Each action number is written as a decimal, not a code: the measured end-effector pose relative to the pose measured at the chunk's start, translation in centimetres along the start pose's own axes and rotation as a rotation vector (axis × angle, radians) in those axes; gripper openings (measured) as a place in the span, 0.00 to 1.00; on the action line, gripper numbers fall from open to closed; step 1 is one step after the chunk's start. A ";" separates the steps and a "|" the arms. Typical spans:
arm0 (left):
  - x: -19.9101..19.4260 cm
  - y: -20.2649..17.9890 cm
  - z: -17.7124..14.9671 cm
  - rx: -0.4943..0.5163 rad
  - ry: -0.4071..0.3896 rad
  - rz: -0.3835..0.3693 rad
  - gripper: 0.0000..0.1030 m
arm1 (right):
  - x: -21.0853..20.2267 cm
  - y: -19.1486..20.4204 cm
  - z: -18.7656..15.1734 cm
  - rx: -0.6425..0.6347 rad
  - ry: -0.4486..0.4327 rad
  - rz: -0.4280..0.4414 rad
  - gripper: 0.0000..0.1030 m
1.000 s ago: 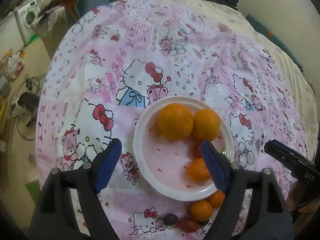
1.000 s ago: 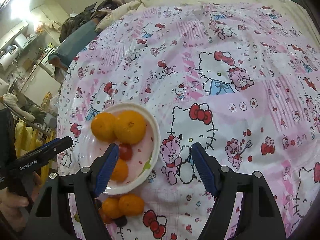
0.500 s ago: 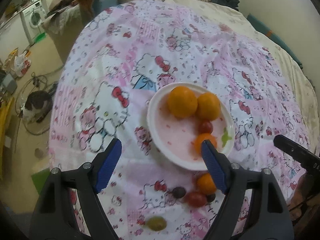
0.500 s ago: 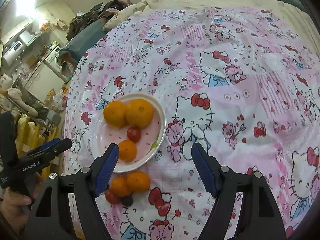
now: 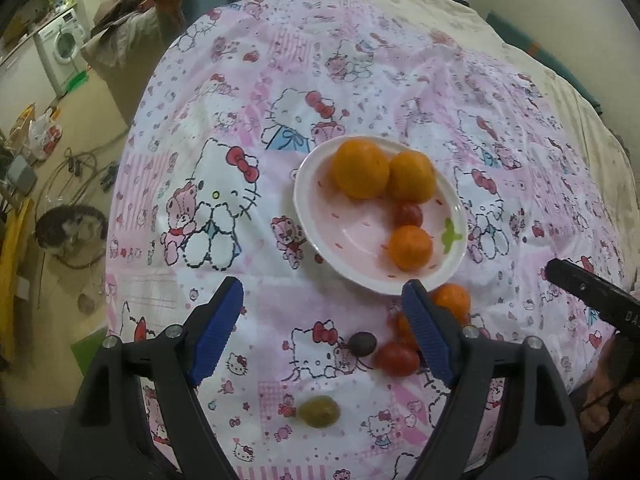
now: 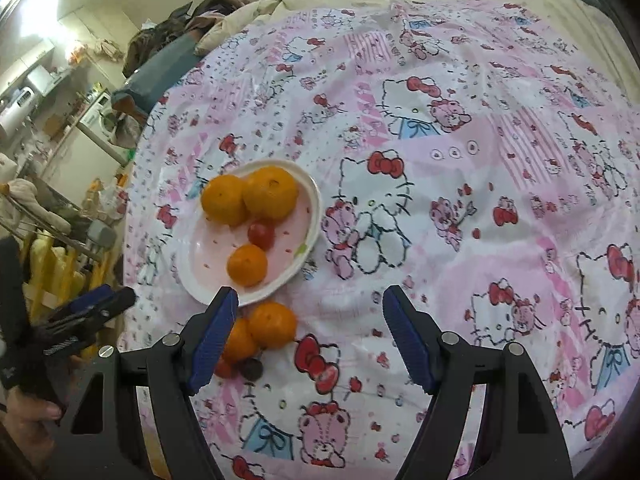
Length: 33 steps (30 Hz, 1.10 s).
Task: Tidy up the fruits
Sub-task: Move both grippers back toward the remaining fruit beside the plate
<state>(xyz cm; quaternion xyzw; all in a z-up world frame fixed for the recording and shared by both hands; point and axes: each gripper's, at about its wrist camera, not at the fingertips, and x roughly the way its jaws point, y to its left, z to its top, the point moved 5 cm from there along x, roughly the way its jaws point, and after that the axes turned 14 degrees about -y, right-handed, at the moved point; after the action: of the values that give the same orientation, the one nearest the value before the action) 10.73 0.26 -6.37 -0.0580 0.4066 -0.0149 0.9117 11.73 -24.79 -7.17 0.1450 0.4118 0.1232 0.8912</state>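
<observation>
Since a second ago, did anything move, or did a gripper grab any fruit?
Both grippers pulled back from the plate, so it looks farther off and more cloth shows. That brought the green grape near the left gripper into view. Nothing was grabbed or let go: the left gripper and the right gripper stayed open and empty. The fruit on the plate and beside it did not move.

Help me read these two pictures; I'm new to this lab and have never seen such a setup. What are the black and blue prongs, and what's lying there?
No robot: a person holds a two-finger gripper in each hand, with a camera on each looking along its fingers. One picture is from the left gripper, the other from the right gripper. Both are open and hold nothing. On the pink cartoon cloth stands a plate with three oranges and a small red fruit. Beside it on the cloth lie more oranges, a dark grape, a red fruit and a green grape.
</observation>
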 end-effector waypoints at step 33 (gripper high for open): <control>0.9 2.5 -0.5 -0.108 0.052 0.038 0.89 | 7.4 5.2 -9.0 0.018 0.410 0.148 0.30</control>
<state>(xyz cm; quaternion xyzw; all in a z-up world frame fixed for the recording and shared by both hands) 10.96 2.66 -7.65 -0.0991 0.4313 0.0229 0.8965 8.92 -16.07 -16.03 0.1547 0.5737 0.2114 0.7760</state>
